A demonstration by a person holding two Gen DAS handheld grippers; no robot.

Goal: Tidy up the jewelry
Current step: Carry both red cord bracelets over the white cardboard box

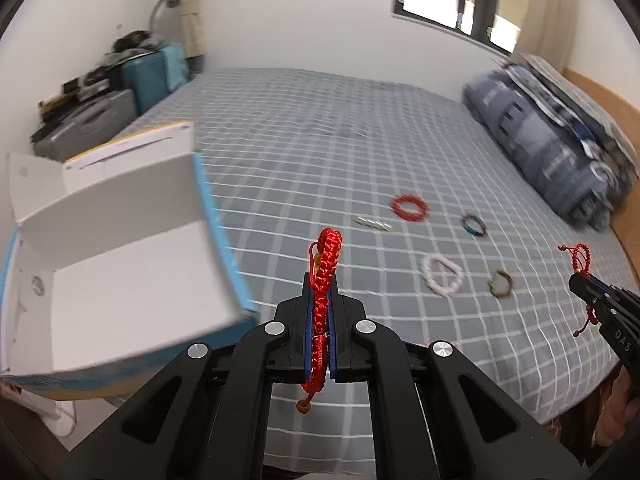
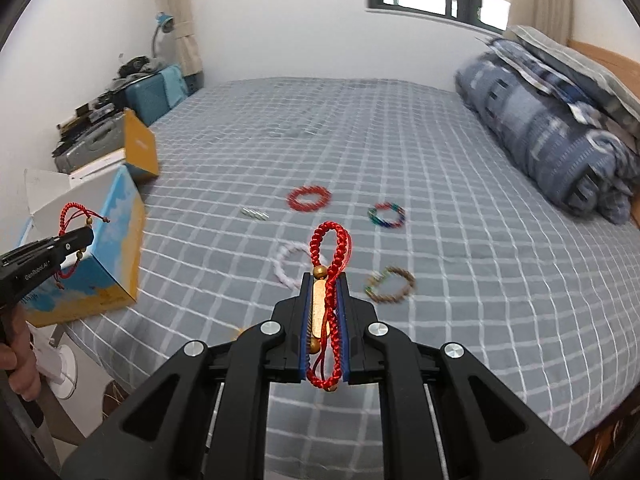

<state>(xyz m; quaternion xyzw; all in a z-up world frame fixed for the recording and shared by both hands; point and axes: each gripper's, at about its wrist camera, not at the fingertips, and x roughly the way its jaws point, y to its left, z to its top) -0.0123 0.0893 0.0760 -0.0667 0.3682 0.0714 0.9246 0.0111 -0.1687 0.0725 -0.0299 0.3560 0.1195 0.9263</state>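
Bracelets are already in both of your tools: the left tool (image 1: 322,312) is pressed together on a red braided bracelet (image 1: 326,276), and the right tool (image 2: 325,308) pinches a second red bracelet with gold beads (image 2: 329,264). Each hangs above the checked bed (image 1: 300,152), not touching it. The open box (image 1: 120,272) sits at the bed's left edge, just beside your left tool, so that load looks like the one to drop first. Bring the tips over the white floor of the box, well inside the walls, before you let the pads part; the loose cord ends may snag on the rim or on the pads, so lower a little and lift straight out. Keep the right tool clamped while it waits. Still on the bed are a red beaded ring (image 2: 309,198), a white one (image 1: 442,274), two multicoloured ones and some small silver pieces (image 1: 372,223).
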